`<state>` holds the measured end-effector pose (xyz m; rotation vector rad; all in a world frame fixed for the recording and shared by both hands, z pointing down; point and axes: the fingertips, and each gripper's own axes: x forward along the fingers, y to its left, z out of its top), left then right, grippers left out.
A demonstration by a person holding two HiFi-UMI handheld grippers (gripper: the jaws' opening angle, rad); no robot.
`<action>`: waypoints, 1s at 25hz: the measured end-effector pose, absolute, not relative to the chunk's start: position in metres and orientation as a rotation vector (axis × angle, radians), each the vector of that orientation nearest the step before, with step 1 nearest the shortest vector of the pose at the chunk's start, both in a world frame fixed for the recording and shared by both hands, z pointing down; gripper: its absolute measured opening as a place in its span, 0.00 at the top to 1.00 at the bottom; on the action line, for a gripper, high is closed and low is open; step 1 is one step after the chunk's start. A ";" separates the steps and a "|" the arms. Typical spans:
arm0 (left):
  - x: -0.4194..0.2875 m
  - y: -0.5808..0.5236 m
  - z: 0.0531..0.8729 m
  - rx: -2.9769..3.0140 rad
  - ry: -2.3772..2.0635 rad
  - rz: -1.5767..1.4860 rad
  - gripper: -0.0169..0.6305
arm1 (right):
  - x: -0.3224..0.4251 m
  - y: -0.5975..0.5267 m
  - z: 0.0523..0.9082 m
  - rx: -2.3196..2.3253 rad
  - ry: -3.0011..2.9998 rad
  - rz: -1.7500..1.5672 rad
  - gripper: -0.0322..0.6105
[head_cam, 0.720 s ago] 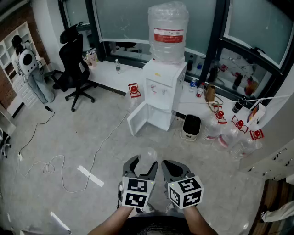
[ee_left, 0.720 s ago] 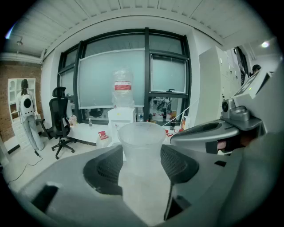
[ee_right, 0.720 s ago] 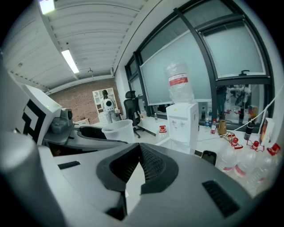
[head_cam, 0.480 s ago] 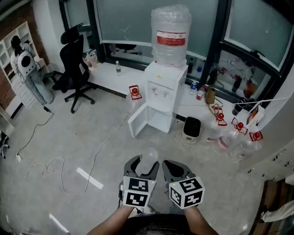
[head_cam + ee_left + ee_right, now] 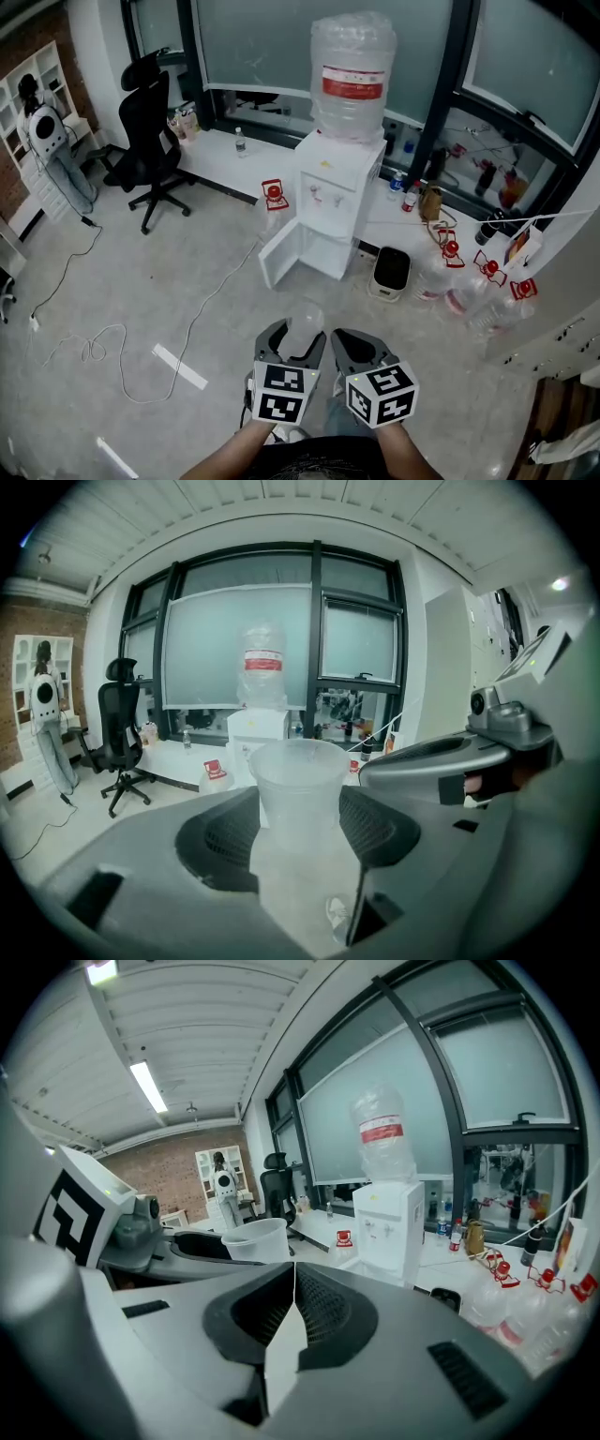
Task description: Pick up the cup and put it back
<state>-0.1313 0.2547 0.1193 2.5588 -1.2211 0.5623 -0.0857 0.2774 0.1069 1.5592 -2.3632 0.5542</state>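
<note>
Low in the frame's centre, the left gripper (image 5: 291, 335) clasps the clear cup (image 5: 302, 322) upright, mouth up, jaws spread wide around it. Just beside it, the right gripper (image 5: 342, 335) is pinched closed on nothing. Straight ahead, well apart at upper centre, stands the water dispenser (image 5: 330, 202), likely where it goes back.

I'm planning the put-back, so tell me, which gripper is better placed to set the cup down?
Left. The left gripper holds the cup between its jaws; the right gripper has its jaws together, empty.
</note>
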 end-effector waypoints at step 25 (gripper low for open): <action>0.002 0.083 0.135 2.499 -1.282 0.657 0.56 | 0.054 0.099 0.124 1.509 -2.407 0.651 0.92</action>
